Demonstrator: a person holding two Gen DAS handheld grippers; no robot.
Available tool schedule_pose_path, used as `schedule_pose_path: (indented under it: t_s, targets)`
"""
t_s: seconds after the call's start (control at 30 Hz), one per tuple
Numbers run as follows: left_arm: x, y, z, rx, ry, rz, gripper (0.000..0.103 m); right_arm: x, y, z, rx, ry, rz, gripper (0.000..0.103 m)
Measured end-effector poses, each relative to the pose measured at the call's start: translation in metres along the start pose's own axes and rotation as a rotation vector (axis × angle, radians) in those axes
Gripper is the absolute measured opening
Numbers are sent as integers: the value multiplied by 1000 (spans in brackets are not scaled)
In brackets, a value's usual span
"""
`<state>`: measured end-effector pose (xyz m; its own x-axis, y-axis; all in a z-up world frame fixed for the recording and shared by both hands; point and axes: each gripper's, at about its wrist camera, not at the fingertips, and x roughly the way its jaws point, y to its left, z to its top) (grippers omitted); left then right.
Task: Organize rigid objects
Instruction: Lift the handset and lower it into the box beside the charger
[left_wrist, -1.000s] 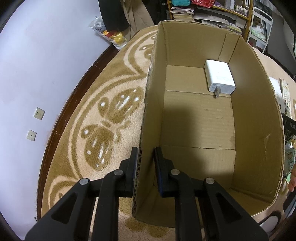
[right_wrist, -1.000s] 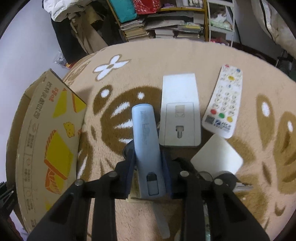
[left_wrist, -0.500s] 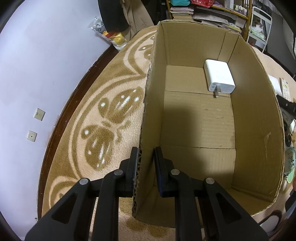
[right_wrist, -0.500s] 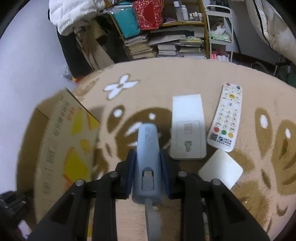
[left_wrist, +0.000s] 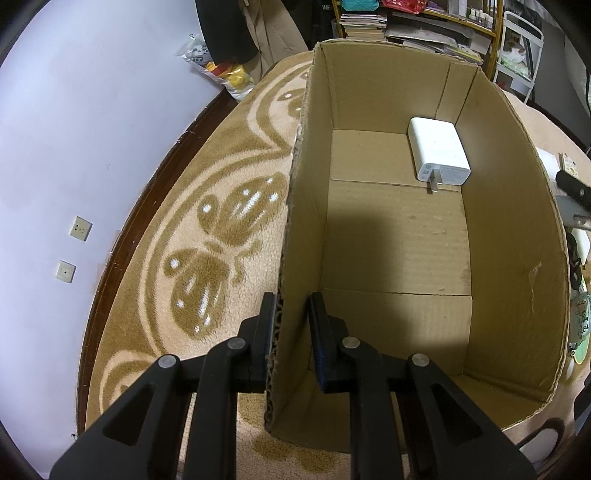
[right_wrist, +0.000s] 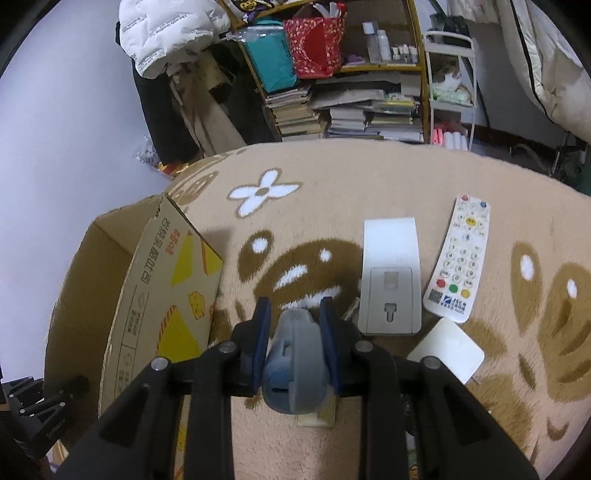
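Left hand-held gripper (left_wrist: 291, 321) clamped on the near wall of the cardboard box (left_wrist: 517, 206); white charger (left_wrist: 438, 156) lies inside at the far right corner; right hand-held gripper (right_wrist: 295, 321) grips a grey-blue device (right_wrist: 295, 354), raised over the carpet (right_wrist: 369, 177); remote (right_wrist: 460, 258) and white stand (right_wrist: 391, 273) lie on the carpet, right of the box.

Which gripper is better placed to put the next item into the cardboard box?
Right. The right gripper is already shut on the blue device, beside the cardboard box. The left gripper is occupied, clamped on the box wall.
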<state>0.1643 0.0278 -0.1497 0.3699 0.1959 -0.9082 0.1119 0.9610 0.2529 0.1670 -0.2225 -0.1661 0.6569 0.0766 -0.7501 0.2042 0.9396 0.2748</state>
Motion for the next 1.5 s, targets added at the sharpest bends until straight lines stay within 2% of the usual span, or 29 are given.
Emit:
schedule_pose_path:
  t_s: [0.37,0.5,0.53,0.6,0.67,0.77,0.97,1.13,1.23,1.33,1.5]
  targets:
    - [-1,0,1,-6,4,-5,17,-38,34,25,-110,-116,-30,28]
    - [-1,1,1,-10,4,-10,17,-64,56,40,-147,-160,12,27]
    - [0,2,1,-14,5,-13,17,-70,61,44,-156,-169,32,16]
    - [1,3,1,-17,7,-17,17,-82,77,52,-187,-194,36,6]
    - [1,4,1,-16,5,-17,17,-91,94,57,-232,-210,51,5]
    - [2,4,1,-12,4,-13,17,-100,118,60,-308,-246,27,5]
    - [3,5,2,-15,6,-16,17,-126,149,74,-285,-274,175,5]
    - [4,4,2,-14,5,-14,17,-117,173,69,-339,-220,209,5]
    - [4,3,2,-14,5,-14,17,-92,176,55,-350,-137,202,5]
    - [4,2,2,-11,4,-11,17,-68,167,42,-336,-66,216,5]
    - [4,2,2,-9,2,-10,17,-41,151,18,-308,-5,227,6]
